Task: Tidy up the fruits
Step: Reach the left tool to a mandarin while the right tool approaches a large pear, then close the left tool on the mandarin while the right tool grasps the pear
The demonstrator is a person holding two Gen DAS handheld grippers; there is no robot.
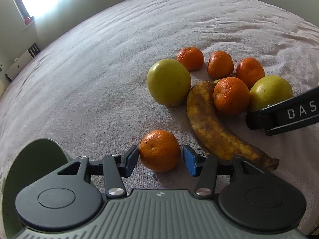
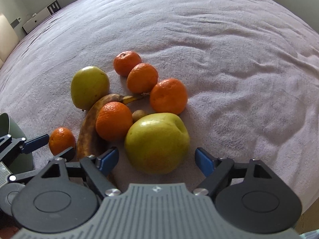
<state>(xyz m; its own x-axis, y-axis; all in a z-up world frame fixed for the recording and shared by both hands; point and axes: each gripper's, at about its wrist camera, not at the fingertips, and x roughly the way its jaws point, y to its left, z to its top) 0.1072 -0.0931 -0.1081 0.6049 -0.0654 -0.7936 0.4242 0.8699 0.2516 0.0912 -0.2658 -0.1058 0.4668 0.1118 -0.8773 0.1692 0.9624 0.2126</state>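
A loose tangerine (image 1: 159, 150) lies on the bed cover between the blue pads of my left gripper (image 1: 160, 160), which is open; thin gaps show at the pads. To its right lies a brown-spotted banana (image 1: 211, 125). Behind it sit a green apple (image 1: 168, 84) and several more tangerines (image 1: 231, 96). In the right wrist view my right gripper (image 2: 156, 160) stands open astride a second green apple (image 2: 157, 143), with clear gaps on both sides. The left gripper's fingers (image 2: 37, 139) flank the loose tangerine (image 2: 61, 140) at the left.
A dark green bowl (image 1: 35, 159) stands at the left, close beside my left gripper, and its rim (image 2: 12, 127) shows in the right wrist view. The fruit rests on a wrinkled grey-lilac bed cover (image 2: 239, 79). A white box (image 2: 35, 23) stands by the far wall.
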